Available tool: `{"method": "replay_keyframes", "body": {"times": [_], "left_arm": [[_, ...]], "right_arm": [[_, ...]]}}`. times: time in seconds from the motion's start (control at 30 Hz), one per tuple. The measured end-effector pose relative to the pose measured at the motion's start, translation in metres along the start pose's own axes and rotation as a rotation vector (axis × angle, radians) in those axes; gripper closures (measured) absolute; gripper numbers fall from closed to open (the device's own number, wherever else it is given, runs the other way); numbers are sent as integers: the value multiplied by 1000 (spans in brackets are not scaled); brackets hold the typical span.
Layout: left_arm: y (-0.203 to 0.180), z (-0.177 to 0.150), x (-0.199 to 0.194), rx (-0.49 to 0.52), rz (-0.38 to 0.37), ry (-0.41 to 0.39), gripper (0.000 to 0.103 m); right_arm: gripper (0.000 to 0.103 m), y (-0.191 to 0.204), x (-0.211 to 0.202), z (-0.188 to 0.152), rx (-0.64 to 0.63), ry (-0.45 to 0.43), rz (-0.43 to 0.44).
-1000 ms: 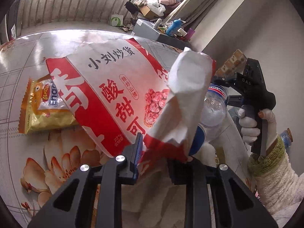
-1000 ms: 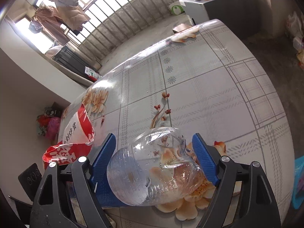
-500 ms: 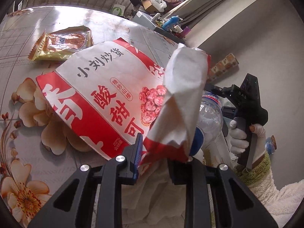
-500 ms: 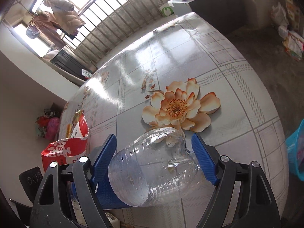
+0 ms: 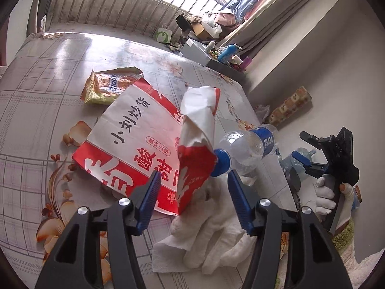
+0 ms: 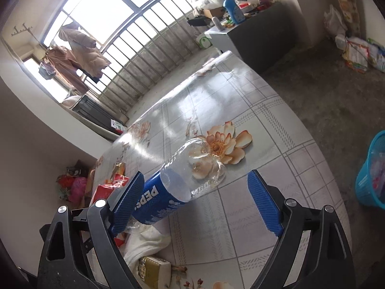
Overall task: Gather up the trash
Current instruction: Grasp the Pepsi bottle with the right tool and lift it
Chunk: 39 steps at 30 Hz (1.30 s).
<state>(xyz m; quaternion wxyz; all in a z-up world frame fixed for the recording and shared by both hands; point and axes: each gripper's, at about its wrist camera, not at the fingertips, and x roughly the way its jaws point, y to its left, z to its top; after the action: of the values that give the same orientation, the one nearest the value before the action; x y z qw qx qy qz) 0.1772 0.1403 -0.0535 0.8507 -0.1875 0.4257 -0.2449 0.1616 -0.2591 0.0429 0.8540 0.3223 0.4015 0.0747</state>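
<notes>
A red and white paper snack bag (image 5: 144,144) lies on the floral table, its folded side standing up between the open jaws of my left gripper (image 5: 192,190). An empty clear Pepsi bottle (image 5: 247,147) with a blue cap pokes its neck at the bag's mouth. In the right wrist view the bottle (image 6: 182,187) lies loose between the wide-open jaws of my right gripper (image 6: 192,197), touching the left finger. A crumpled white tissue (image 5: 211,236) lies under the bag. A yellow snack wrapper (image 5: 108,89) lies behind it.
The floral tablecloth table (image 6: 240,110) stretches ahead. A blue waste basket (image 6: 370,173) stands on the floor at the right. A small yellow carton (image 6: 154,272) lies by the tissue. A cluttered cabinet (image 6: 240,31) stands beyond the table.
Both grippers have opened. The left let go of the bag and the right let go of the bottle, which now lies with its neck at the bag's mouth.
</notes>
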Motion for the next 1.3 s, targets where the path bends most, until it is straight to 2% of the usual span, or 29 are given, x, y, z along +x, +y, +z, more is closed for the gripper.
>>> {"method": "replay_keyframes", "body": {"times": [0.1, 0.23, 0.47, 0.6, 0.73, 1.1, 1.2, 1.23, 1.3], "left_arm": [[0, -2, -13, 12, 23, -39, 46], [0, -4, -28, 33, 27, -80, 46], [-1, -12, -29, 46, 11, -83, 46], [-5, -11, -21, 52, -2, -76, 46], [-7, -11, -16, 56, -7, -71, 46], [-7, -11, -6, 58, -30, -42, 46], [-8, -12, -6, 65, -32, -42, 46], [-10, -12, -6, 65, -31, -43, 46], [-12, -14, -6, 64, -32, -45, 46]], "right_arm": [[19, 0, -6, -12, 30, 1, 32], [19, 1, 1, -29, 116, 37, 120], [20, 3, 49, -49, 379, 163, 302], [20, 15, 72, -52, 455, 197, 348], [20, 20, 85, -51, 492, 198, 333], [33, 19, 110, -51, 619, 203, 312], [43, 13, 112, -53, 661, 192, 307], [51, 9, 113, -55, 674, 189, 306], [53, 2, 114, -57, 710, 192, 332]]}}
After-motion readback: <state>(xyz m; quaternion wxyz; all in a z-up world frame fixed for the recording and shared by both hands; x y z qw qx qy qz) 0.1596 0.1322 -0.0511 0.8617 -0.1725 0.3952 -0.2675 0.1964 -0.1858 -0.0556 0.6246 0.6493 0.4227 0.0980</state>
